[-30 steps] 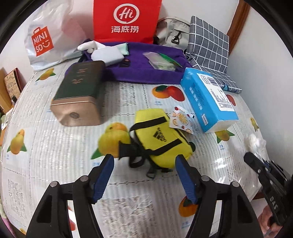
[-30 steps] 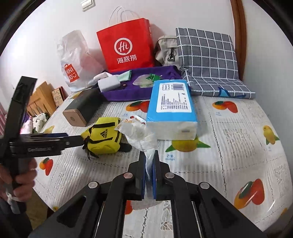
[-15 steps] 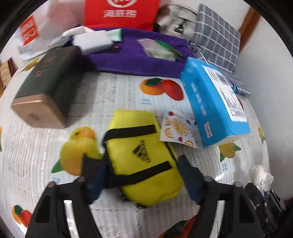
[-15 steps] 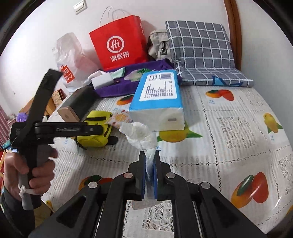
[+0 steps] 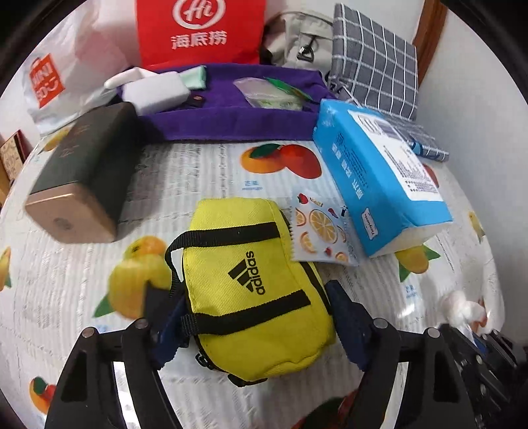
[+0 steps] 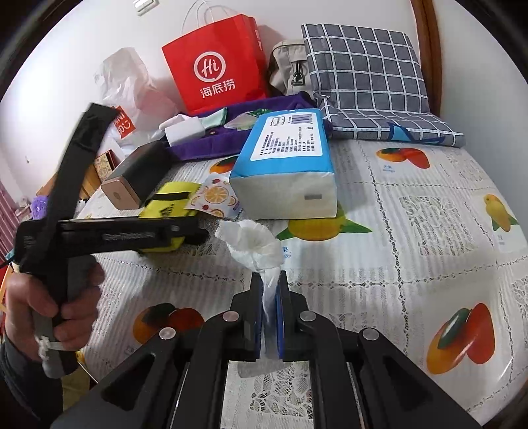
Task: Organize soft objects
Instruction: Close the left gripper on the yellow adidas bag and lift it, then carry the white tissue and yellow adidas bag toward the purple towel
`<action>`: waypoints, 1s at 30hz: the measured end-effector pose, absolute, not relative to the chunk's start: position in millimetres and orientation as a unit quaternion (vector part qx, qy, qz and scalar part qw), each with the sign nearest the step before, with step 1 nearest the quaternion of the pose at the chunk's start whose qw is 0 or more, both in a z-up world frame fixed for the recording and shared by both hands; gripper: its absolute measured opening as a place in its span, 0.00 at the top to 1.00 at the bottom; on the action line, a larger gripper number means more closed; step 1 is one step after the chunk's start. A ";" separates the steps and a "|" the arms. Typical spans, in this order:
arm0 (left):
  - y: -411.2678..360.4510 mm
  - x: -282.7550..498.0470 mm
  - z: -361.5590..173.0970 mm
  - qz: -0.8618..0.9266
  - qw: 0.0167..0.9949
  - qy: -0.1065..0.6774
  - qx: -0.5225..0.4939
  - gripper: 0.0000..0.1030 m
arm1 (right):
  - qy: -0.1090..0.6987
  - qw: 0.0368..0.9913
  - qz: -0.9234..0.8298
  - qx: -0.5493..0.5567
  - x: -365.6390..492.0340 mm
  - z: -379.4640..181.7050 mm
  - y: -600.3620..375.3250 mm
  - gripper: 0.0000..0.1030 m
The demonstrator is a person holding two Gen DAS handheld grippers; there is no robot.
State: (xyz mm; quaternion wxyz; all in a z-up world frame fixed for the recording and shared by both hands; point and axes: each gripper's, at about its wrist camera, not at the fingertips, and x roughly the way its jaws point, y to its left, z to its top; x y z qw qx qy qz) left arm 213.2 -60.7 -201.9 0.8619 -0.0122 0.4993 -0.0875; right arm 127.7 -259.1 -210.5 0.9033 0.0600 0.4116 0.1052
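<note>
A small yellow Adidas bag with black straps lies on the fruit-print tablecloth. My left gripper is down over it, open, one blue pad on each side of the bag's near half, close to its sides; I see no squeeze. The right wrist view shows the same bag behind the left gripper's black body, which a hand holds. My right gripper is shut on a crumpled white tissue that fans out above its pads, just over the cloth.
A blue tissue pack and a fruit-print sachet lie right of the bag, the sachet touching it. A dark green and gold box lies to the left. Behind are a purple bag, a red paper bag and a checked cushion.
My left gripper has moved forward and down, from short of the yellow bag to astride it, and its jaws stand a little wider. The right gripper keeps the tissue and has sunk slightly.
</note>
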 end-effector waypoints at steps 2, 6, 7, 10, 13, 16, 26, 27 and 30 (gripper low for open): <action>-53.1 205.9 -196.1 -0.086 0.866 0.493 -0.012 0.25 | 0.414 0.903 0.101 0.058 127.6 -212.8 -257.8 0.93; -34.9 191.7 -187.5 -0.076 0.870 0.487 -0.010 0.25 | 0.426 0.898 0.096 0.055 129.0 -222.7 -253.9 0.93; -30.8 188.9 -187.0 -0.072 0.871 0.486 -0.008 0.25 | 0.430 0.896 0.096 0.053 128.7 -225.7 -252.3 0.93; -17.8 181.0 -188.8 -0.056 0.870 0.490 -0.001 0.25 | 0.434 0.894 0.096 0.049 127.9 -233.1 -247.9 0.92; -3.6 173.7 -197.1 -0.040 0.865 0.501 -0.006 0.25 | 0.434 0.895 0.096 0.047 126.1 -233.2 -246.0 0.92; 7.4 170.0 -207.3 -0.034 0.857 0.514 -0.023 0.25 | 0.432 0.894 0.098 0.061 125.5 -234.5 -248.2 0.92; 5.3 162.5 -215.0 -0.041 0.864 0.502 -0.016 0.23 | 0.424 0.898 0.108 0.054 122.9 -234.9 -247.7 0.92; 5.0 162.3 -215.1 -0.041 0.864 0.501 -0.013 0.22 | 0.425 0.897 0.107 0.055 122.9 -234.7 -247.6 0.92; 2.2 161.0 -216.4 -0.047 0.865 0.499 -0.005 0.18 | 0.425 0.896 0.110 0.074 122.8 -235.4 -252.6 0.92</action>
